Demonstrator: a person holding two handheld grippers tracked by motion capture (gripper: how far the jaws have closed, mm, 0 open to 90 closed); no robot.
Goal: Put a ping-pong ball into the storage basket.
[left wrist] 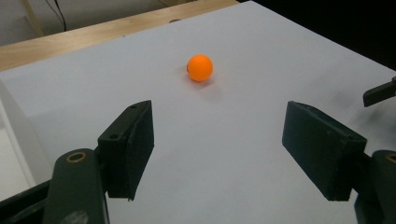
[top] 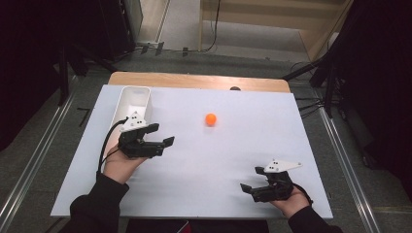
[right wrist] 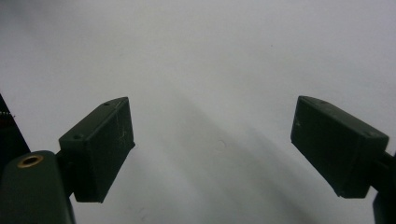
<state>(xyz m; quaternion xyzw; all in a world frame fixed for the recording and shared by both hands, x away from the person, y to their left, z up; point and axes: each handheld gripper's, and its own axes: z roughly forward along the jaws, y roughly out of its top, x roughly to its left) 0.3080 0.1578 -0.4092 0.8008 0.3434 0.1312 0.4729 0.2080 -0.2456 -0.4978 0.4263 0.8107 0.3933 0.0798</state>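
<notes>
The left gripper gapes wide, empty, the orange ball ahead beyond its fingertips. The right gripper spreads wide, seemingly over bare table.

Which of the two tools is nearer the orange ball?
The left tool, beside the white bin, is nearer the orange ball; the right tool sits at the table's near edge.
</notes>
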